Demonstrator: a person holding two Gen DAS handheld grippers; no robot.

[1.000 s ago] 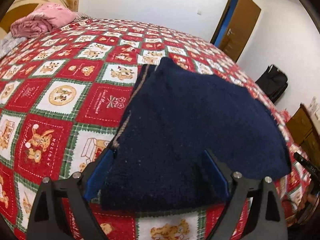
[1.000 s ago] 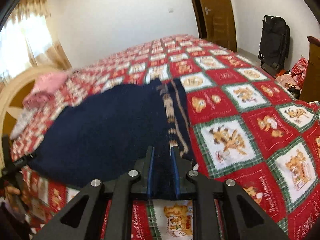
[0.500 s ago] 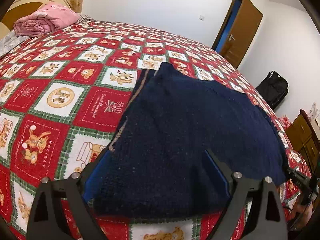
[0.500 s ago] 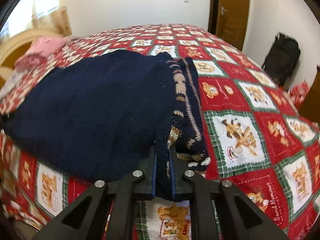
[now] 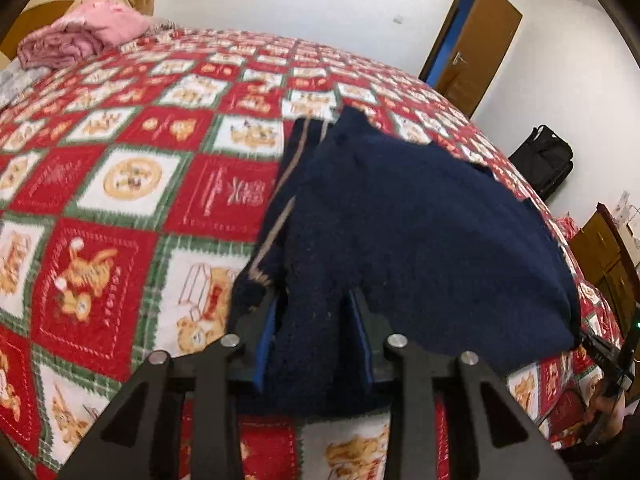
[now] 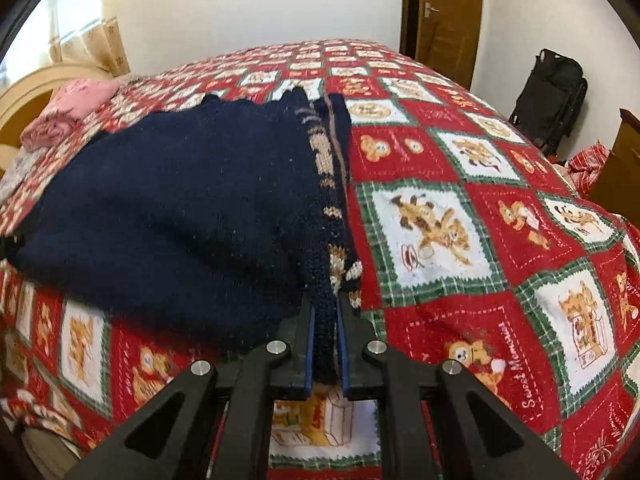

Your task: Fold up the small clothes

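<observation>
Item: navy knitted sweater with tan patterned band, centre frame on red-green bear-print quilt. Right gripper pinching its near edge; left gripper narrowed around cloth, seemingly clamped. Partly folded; further folds remain.

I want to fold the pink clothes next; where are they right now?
The pink clothes lie bunched at the far left of the bed in both views, beside the headboard, apart from the navy sweater.
</observation>
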